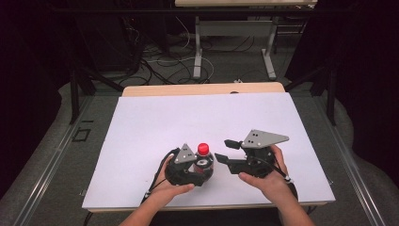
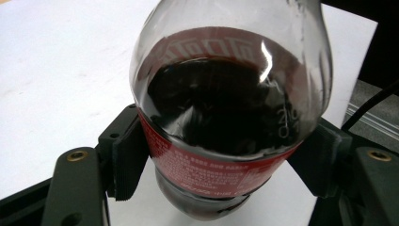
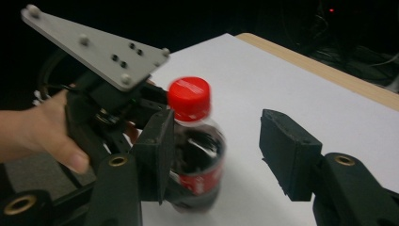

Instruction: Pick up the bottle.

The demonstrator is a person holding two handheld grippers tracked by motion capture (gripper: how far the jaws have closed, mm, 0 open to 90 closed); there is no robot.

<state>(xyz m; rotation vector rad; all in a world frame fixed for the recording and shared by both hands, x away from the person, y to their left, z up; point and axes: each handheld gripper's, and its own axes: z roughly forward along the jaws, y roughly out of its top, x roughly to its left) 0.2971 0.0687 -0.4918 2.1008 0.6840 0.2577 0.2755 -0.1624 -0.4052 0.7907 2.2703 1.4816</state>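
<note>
Upright on the white-covered table [image 1: 141, 141], a small clear plastic bottle of dark cola with a red screw cap [image 1: 203, 160] stands clamped at its labelled waist by the left gripper [image 1: 200, 170], whose ribbed black pads [image 2: 127, 157] press the red label from both sides in the left gripper view. That low, firm hold appears meant to steady the bottle and leave its neck and the red cap [image 3: 189, 98] free from above. Just beside it, the right gripper [image 1: 225, 150] hangs raised off the table in the person's right hand [image 1: 266, 181], its jaws apart with nothing between them; in the right gripper view the cap and neck sit toward the left-hand pad [image 3: 157, 150] rather than in the middle of the gap, so no contact is made. The gap looks only somewhat wider than the cap, which suggests the hand is lining up to take the cap and twist it while the other hand resists the turn. The person's left hand [image 1: 167, 188] rests low near the table's near edge, bracing that gripper.
</note>
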